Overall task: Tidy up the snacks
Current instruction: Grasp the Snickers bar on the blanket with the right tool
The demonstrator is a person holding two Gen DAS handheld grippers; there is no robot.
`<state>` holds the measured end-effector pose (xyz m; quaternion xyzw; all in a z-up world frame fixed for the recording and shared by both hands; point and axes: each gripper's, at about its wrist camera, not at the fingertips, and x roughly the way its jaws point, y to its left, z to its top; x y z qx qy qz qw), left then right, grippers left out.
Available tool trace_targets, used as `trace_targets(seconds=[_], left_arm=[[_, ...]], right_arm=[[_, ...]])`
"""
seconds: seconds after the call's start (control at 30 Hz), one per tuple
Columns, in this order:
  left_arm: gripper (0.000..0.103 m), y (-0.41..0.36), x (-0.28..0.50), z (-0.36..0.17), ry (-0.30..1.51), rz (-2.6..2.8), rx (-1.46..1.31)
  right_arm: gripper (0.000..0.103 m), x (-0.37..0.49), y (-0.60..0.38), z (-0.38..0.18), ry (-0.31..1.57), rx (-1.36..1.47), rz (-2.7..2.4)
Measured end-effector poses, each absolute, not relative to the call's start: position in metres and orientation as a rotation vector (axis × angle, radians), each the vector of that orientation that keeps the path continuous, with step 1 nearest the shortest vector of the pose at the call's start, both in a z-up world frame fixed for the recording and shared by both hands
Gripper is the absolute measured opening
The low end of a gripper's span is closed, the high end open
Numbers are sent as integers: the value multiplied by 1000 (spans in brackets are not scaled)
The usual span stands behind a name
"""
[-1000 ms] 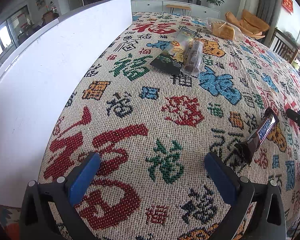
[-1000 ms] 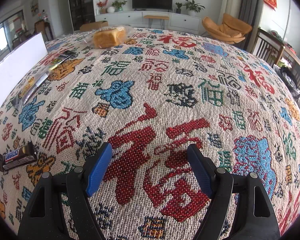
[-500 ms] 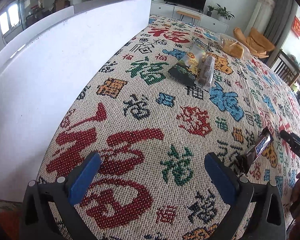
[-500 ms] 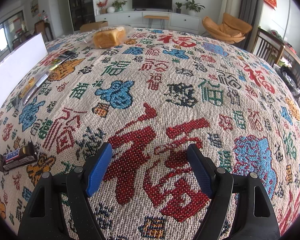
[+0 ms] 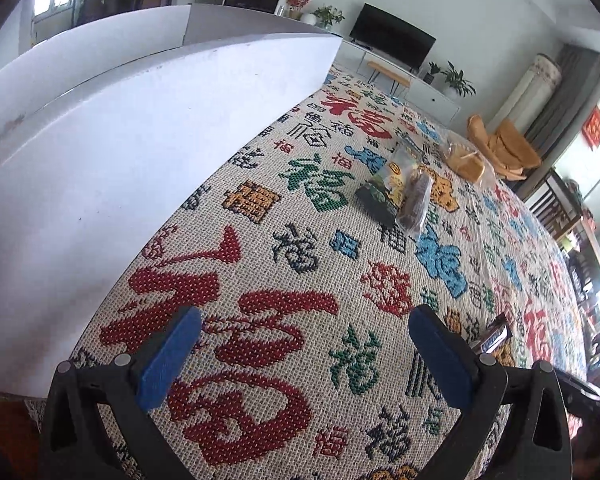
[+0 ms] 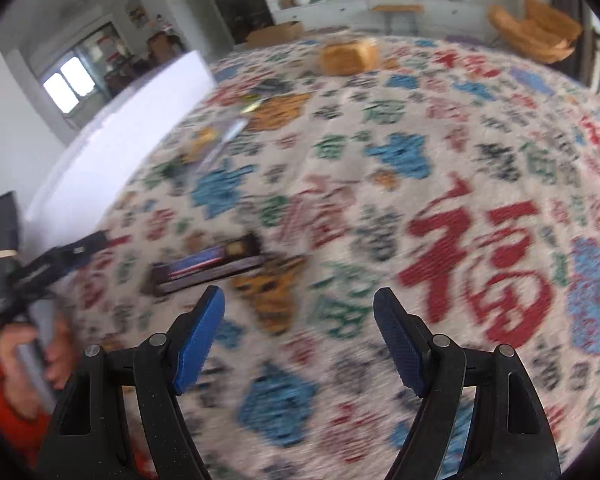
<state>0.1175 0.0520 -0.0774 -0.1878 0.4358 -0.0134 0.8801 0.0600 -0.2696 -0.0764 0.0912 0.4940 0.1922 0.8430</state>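
Note:
A brown Snickers bar (image 6: 206,266) lies on the patterned tablecloth just beyond my open, empty right gripper (image 6: 298,312), slightly left of its left finger. The bar also peeks out behind the right finger in the left wrist view (image 5: 494,338). My left gripper (image 5: 304,340) is open and empty over the cloth beside a big white box (image 5: 100,168). Farther off lie a green-and-yellow snack bag (image 5: 388,190), a clear packet of dark snacks (image 5: 416,202) and a bagged bread loaf (image 5: 466,160), which also shows in the blurred right wrist view (image 6: 350,56).
The white box wall (image 6: 120,136) runs along the table's left side. The person's hand (image 6: 32,356) with the left gripper's body shows at the left of the right wrist view. Chairs and a TV cabinet stand beyond the table.
My right gripper has swung left, bringing the Snickers bar from the far left edge to just ahead of its fingers. My left gripper has turned toward the white box. Both stay open.

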Motion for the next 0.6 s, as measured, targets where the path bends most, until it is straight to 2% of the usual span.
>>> trace_targets(seconds=[0.13,0.3,0.5,0.57,0.6], left_arm=[[103,55,114,-76,892,-21,-413],[103,56,107,-72,868,-14,-394],[103,56,107,-72,879,-18,-395],[103,56,108,-73,881,-21,-396],[103,56,109,-73,885,-21,-395]], right_arm=[[79,64,-225,-80,1094,298,490],[79,97,-190,-101,1130,289,343],[78,103,-149,-104,1075,13,244],[71,93,-148,-105,1048,-56,230],[48,88,-152,-105,1027,-82,207]])
